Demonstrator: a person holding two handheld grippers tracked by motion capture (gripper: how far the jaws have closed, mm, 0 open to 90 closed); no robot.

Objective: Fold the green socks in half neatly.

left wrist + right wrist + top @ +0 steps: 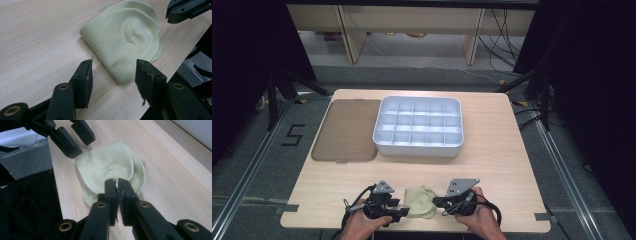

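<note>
- The wooden counter (492, 150) is seen from the high view; its near edge runs just below both hands, so little room is left on the person's side, while open wood is found to the right and between the hands and the tray.
- A white compartment tray (418, 145) is set at the middle of the counter, well apart from the work, with a brown translucent lid (346, 131) lying flat just beside it on its left.
- The folded pale-green cloth (421, 201) is placed near the front edge, between the two grippers.
- The left gripper (113, 75) is released: its jaws stand apart, a corner of the cloth is between them, and nothing is pressed.
- The right gripper (117, 185) is clenched at the cloth's edge; whether fabric is pinched cannot be told.
- For a clean fold, the corner should probably be caught in full before lifting, and the cloth drawn away from the edge toward open wood.
</note>
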